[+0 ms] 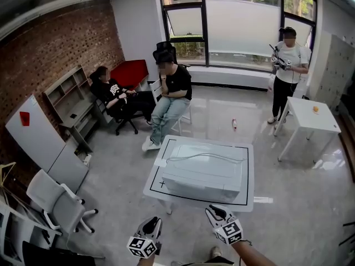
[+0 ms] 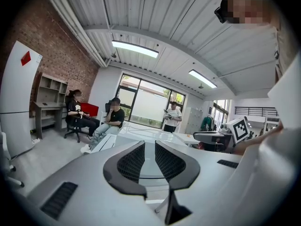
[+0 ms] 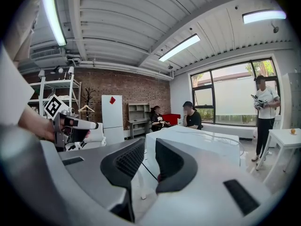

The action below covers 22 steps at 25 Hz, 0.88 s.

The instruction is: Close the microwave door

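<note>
"What could have gone wrong?"

"On that table [image 1: 250, 173], a hard shove might have slid the microwave [image 1: 205, 173] instead of swinging its door, which no view showed."

"And the fingers?"

"The fingers of the left gripper [image 1: 151, 224] and the right gripper [image 1: 215, 210] stood narrowly apart and empty. The microwave sat ahead of them, untouched, nearer the right."

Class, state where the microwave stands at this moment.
In the head view the microwave sits centre-frame on the white table, between the camera wearer and a seated person in a black shirt.
</note>
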Each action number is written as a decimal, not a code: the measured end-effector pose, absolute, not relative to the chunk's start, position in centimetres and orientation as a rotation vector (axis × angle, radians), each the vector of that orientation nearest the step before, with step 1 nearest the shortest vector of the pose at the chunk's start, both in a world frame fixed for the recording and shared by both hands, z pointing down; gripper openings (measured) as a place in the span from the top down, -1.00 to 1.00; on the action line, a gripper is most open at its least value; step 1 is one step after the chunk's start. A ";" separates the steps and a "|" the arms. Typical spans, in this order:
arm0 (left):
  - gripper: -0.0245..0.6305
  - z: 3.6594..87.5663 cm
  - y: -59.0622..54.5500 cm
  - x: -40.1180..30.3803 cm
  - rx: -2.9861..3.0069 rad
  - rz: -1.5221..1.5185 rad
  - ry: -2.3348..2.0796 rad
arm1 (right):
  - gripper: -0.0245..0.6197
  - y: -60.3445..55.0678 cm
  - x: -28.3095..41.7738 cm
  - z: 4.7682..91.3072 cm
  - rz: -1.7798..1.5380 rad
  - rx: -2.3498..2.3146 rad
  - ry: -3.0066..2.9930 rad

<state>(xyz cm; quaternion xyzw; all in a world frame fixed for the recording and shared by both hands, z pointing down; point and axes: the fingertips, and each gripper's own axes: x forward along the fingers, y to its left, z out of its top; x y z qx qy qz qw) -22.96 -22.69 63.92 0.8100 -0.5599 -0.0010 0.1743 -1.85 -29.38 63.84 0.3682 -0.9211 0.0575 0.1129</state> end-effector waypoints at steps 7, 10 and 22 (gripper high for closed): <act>0.76 63.7 -22.6 -22.9 2.301 -0.003 -1.589 | 0.74 -29.0 -1.6 63.9 0.169 1.075 -2.700; 0.76 63.8 -22.4 -22.6 2.304 0.002 -1.580 | 0.74 -28.6 -1.6 64.0 0.160 1.067 -2.700; 0.76 63.9 -21.6 -20.8 2.320 0.014 -1.542 | 0.74 -27.5 0.0 64.1 0.155 1.078 -2.675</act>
